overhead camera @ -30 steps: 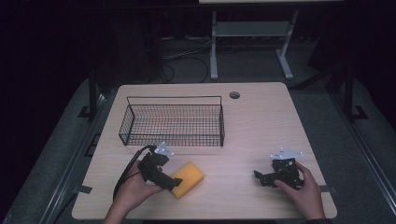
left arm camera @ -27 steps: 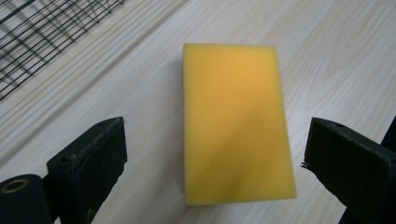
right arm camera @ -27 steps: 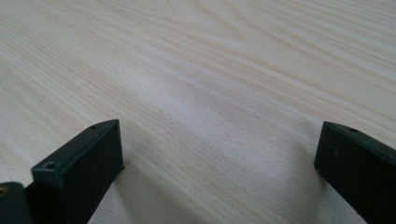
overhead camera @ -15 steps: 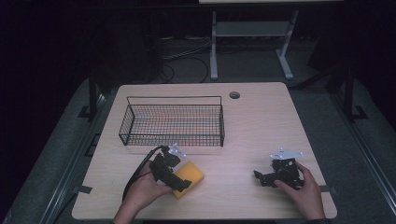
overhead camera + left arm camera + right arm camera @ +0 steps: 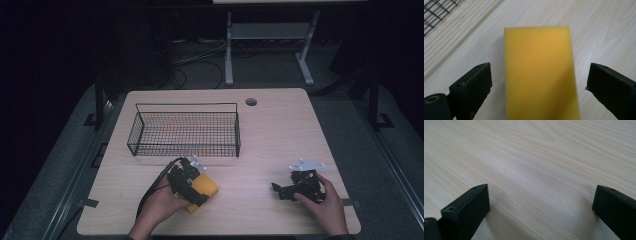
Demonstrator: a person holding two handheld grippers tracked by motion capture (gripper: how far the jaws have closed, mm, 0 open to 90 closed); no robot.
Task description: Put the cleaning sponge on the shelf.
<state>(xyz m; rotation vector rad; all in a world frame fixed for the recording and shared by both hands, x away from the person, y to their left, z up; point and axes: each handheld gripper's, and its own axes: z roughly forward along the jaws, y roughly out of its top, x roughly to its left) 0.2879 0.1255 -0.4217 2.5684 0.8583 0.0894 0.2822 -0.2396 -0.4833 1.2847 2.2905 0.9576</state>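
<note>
Advanced, left gripper [image 5: 537, 82] now straddles the yellow sponge [image 5: 540, 72], jaws wide.

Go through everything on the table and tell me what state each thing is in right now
Yellow sponge: flat on the table, between the left jaws, not gripped.
Left gripper: open, straddling the sponge.
Right gripper: open, holding nothing, low over bare table.
Wire basket: upright, looks empty.

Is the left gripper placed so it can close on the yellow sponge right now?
Probably yes. The left gripper is open with the sponge lying between its jaws on the table, with gaps on both sides and nothing in the way.
</note>
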